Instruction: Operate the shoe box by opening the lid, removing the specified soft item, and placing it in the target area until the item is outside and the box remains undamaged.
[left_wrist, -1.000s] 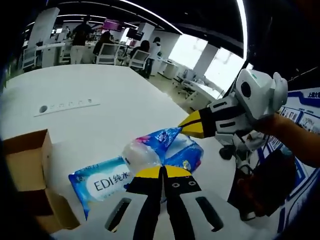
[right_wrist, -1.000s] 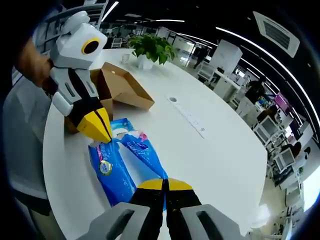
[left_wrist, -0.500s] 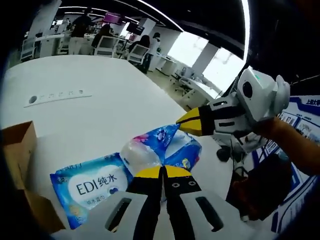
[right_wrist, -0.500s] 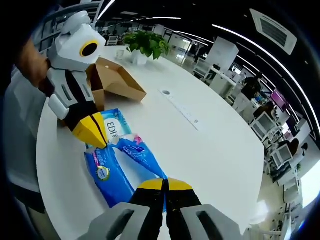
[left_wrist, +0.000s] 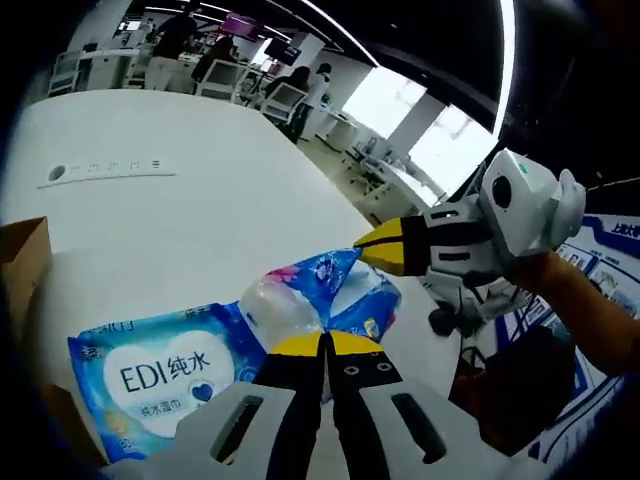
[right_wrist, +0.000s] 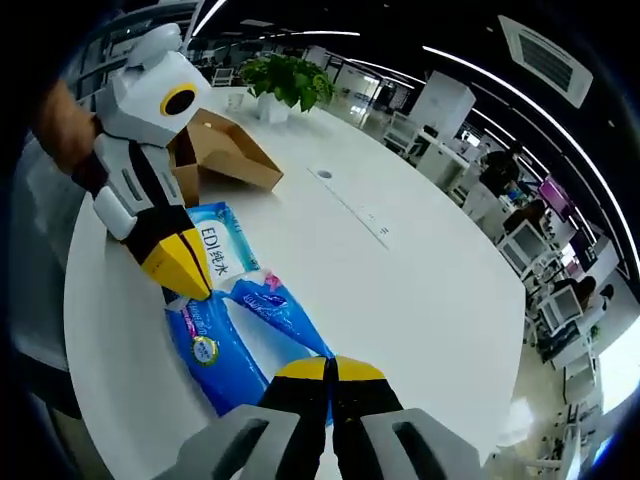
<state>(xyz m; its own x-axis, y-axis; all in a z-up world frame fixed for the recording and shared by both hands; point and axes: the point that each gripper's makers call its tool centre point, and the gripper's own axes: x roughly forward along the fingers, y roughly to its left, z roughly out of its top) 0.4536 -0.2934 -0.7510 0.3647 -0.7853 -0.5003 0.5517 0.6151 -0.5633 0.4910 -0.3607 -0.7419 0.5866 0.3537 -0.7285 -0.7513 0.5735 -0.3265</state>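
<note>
- Both grippers, the left gripper (left_wrist: 322, 340) and the right gripper (right_wrist: 330, 364), stay clamped on the blue tissue pack (right_wrist: 215, 345), one at each end.
- Pack now lies farther from the shoe box (right_wrist: 225, 152), which sits at 11 o'clock in the right gripper view.
- Wipes packet (left_wrist: 150, 375) rests on the table (left_wrist: 190, 215) at 8 o'clock in the left gripper view.
- Removal appears done; placement remains.

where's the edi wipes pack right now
In the right gripper view the EDI wipes pack lies flat on the white table, between the open cardboard box and the blue tissue pack.

My left gripper view looks close along my jaws, across the white table (left_wrist: 180, 215) toward windows at upper right. My right gripper view faces back over the table toward the shoe box (right_wrist: 225, 150) at upper left. Both share the blue tissue pack (left_wrist: 330, 290) (right_wrist: 235, 335) just ahead.
</note>
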